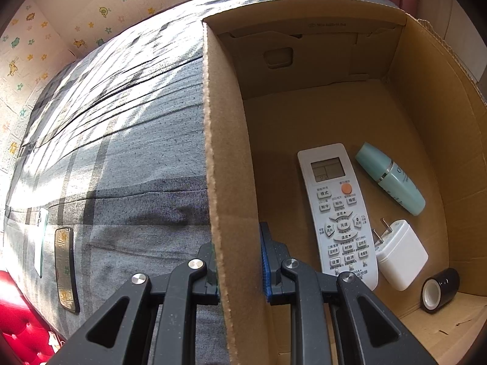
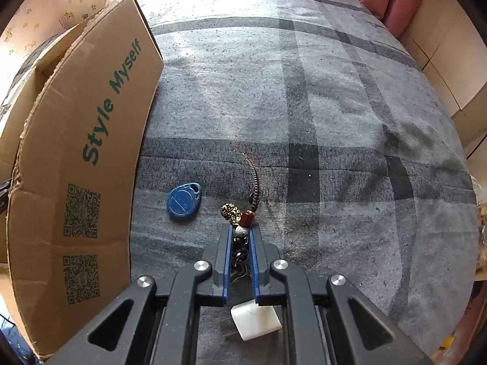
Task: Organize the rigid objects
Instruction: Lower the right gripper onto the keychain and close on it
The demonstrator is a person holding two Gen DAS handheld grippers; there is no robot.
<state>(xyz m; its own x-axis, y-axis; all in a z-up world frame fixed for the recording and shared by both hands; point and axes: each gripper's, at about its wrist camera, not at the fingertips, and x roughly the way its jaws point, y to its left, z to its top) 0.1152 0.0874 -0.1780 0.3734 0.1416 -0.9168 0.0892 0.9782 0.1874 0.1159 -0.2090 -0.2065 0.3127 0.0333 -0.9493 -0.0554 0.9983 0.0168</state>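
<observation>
On the bedspread [image 2: 334, 106], your right gripper [image 2: 240, 231] pinches the bead charm [image 2: 240, 217]; your left gripper [image 1: 239, 261] clamps the box [image 1: 219, 158] wall.

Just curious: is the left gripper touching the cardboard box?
Touching. The left wrist view shows the left gripper clamped on the cardboard box wall.

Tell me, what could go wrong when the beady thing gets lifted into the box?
The right gripper pinches only a few beads of the beaded charm; its braided cord trails loose and might snag the cardboard box. The left gripper clamps the box wall, so a tug could tip it.
</observation>
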